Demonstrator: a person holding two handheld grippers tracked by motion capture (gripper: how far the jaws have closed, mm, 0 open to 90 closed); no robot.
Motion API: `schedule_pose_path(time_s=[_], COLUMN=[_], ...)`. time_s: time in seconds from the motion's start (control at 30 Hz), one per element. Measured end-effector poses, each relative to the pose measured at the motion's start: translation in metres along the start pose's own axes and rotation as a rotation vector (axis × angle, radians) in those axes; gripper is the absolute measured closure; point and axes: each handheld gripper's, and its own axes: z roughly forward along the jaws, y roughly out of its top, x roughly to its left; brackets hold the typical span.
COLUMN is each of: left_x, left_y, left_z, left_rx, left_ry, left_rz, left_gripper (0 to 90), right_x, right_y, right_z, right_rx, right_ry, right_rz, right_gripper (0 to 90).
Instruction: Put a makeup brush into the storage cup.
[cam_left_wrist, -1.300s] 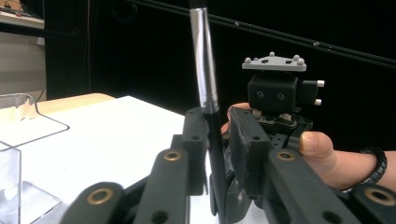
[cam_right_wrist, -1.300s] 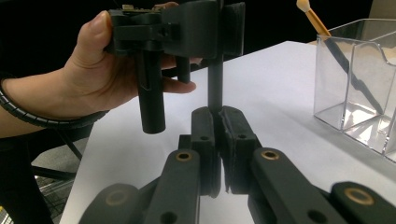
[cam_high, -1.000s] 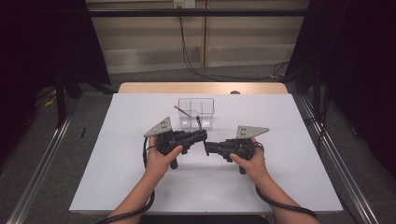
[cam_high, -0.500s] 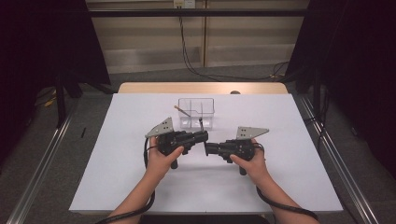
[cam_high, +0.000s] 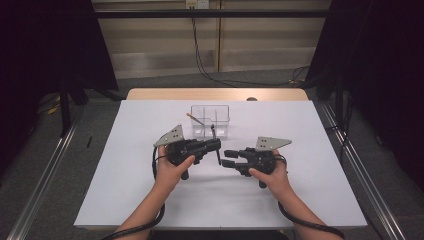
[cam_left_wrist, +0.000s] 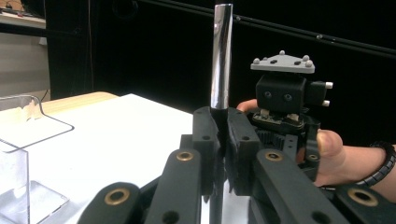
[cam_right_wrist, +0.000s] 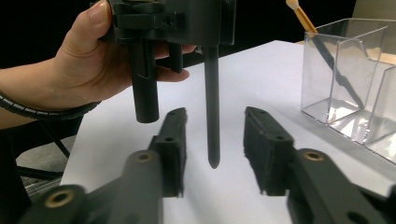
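Change: the right gripper (cam_high: 226, 158) fingers have just been opening — the dark pen-like stick (cam_right_wrist: 212, 105) is now being left free in the gap between them, no pad pressing on it.
Left gripper (cam_high: 216, 145): its fingers (cam_left_wrist: 205, 135) are being kept fully closed on the stick, which is being held upright, with a shiny metal end (cam_left_wrist: 221, 56) rising above them and the dark pointed end hanging below.
Meaning: a handover is judged to be finishing — the stick is now being carried by the left gripper alone, so the right one is probably being freed to back off.
Where the stick is: clamped in the left fingers, its tip hanging between the right fingers (cam_right_wrist: 265, 149) and apart from both pads.
Clear box (cam_high: 210, 120): it is standing on the bench (cam_high: 300, 200) beyond both pairs of fingers, divided into compartments, with a wooden-handled brush (cam_right_wrist: 303, 18) leaning in one of them.
Edges: the box walls are the nearest hard edges — they are being kept well apart from the fingers.
Open room: bare bench is lying beside and behind both grippers, so a retreat of the right fingers away from the tip is judged unobstructed.
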Motion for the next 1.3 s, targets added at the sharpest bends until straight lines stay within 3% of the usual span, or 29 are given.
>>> schedule_pose_path(time_s=[0.53,0.73,1.3], left_x=[0.001,0.002,0.001], left_y=[0.002,0.003,0.003], left_z=[-0.003,-0.003,-0.004], left_rx=[0.000,-0.009,-0.002], left_ry=[0.010,0.015,0.015], left_rz=[0.018,0.013,0.021], left_gripper=[83.7,83.7,83.7], right_x=[-0.005,-0.006,-0.010], right_y=[0.001,0.001,-0.002], right_z=[-0.014,-0.020,-0.035], right_rx=[-0.001,0.007,0.027], right_ry=[-0.050,-0.064,-0.116], right_rz=[-0.012,-0.015,-0.026], right_gripper=[16.5,10.1,5.8])
